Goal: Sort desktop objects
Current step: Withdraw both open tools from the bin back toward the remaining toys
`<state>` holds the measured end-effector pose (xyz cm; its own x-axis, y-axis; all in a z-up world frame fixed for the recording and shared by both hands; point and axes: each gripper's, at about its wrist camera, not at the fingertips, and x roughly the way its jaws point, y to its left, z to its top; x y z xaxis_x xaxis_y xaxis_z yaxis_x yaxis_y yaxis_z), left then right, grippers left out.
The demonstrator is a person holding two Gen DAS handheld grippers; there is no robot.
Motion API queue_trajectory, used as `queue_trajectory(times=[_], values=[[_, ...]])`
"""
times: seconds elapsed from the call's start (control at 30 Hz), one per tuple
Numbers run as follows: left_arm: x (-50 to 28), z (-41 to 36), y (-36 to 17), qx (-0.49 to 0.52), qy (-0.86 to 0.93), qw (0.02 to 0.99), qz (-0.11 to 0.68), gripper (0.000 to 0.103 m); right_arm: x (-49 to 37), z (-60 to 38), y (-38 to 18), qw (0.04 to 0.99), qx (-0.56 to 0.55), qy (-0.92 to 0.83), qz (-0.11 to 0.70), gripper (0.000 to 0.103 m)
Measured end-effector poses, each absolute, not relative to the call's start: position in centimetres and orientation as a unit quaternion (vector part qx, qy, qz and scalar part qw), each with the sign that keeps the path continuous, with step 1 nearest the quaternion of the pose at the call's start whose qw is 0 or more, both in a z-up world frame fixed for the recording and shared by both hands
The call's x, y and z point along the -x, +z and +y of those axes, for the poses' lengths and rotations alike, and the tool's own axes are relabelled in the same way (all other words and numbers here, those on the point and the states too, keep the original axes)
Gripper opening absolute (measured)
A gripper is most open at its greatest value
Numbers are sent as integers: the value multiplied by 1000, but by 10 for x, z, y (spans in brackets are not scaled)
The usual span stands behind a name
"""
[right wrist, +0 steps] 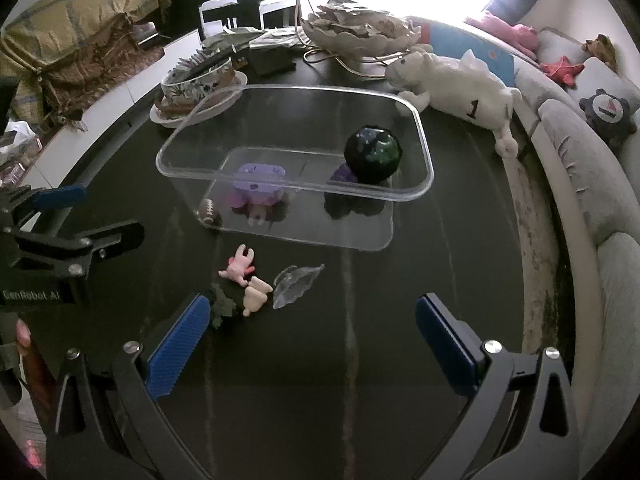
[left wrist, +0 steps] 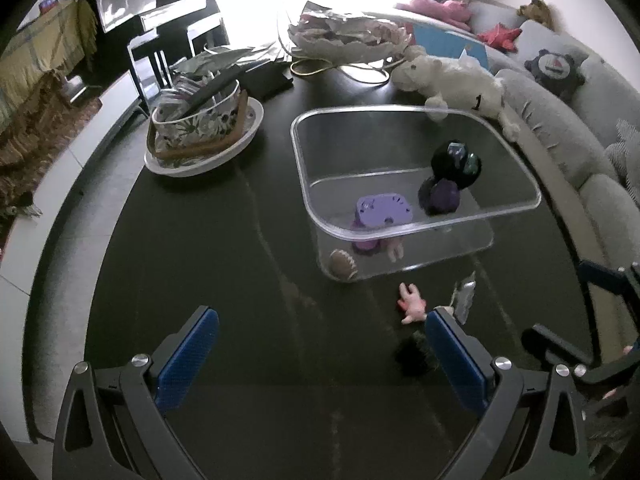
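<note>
Both hand-held grippers are hovering over a dark tabletop [right wrist: 440, 280], each spread wide and pinching nothing. The left hand-held gripper [left wrist: 320, 344] is filling the bottom of the left wrist view, its blue fingers [left wrist: 188, 356] standing well apart. The right hand-held gripper [right wrist: 312, 340] is sitting the same way at the bottom of the right wrist view.

A clear plastic bin [right wrist: 424, 136] is standing in the middle of both views. Inside it a dark ball [right wrist: 372, 152] is lying toward the right, a purple toy [right wrist: 260, 180] toward the left, and a small brown football [right wrist: 209, 212] is lying in the near left corner.

Loose on the tabletop, just below the bin in the right wrist view, a pink figure [right wrist: 238, 268], a beige figure [right wrist: 256, 296], a clear leaf-shaped piece [right wrist: 296, 286] and a dark green fuzzy thing [right wrist: 222, 306] are lying close together. The green one is sitting just beside the right hand-held gripper's left fingertip.

A white plush animal [right wrist: 452, 80] is lying at the upper right, at the tabletop's edge beside a grey sofa [right wrist: 580, 168]. A flowered basket on a white plate [left wrist: 204, 132] is standing at the upper left of the left wrist view.
</note>
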<state>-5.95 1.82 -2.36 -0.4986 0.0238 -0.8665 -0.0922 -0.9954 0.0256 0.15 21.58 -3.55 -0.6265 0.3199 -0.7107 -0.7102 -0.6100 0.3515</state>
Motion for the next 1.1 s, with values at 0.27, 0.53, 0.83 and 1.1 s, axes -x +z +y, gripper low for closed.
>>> queue_trajectory(times=[0.27, 0.53, 0.83, 1.1], values=[[42, 33, -52, 515, 853, 35, 69, 102, -6, 221, -47, 316, 325, 829, 328, 97], [28, 56, -71, 513, 852, 57, 86, 102, 0, 222, -53, 299, 331, 831, 331, 85], [28, 66, -72, 510, 854, 68, 75, 102, 2, 222, -64, 287, 330, 829, 348, 76], [29, 68, -73, 510, 854, 64, 76, 102, 2, 222, -67, 284, 331, 828, 353, 71]])
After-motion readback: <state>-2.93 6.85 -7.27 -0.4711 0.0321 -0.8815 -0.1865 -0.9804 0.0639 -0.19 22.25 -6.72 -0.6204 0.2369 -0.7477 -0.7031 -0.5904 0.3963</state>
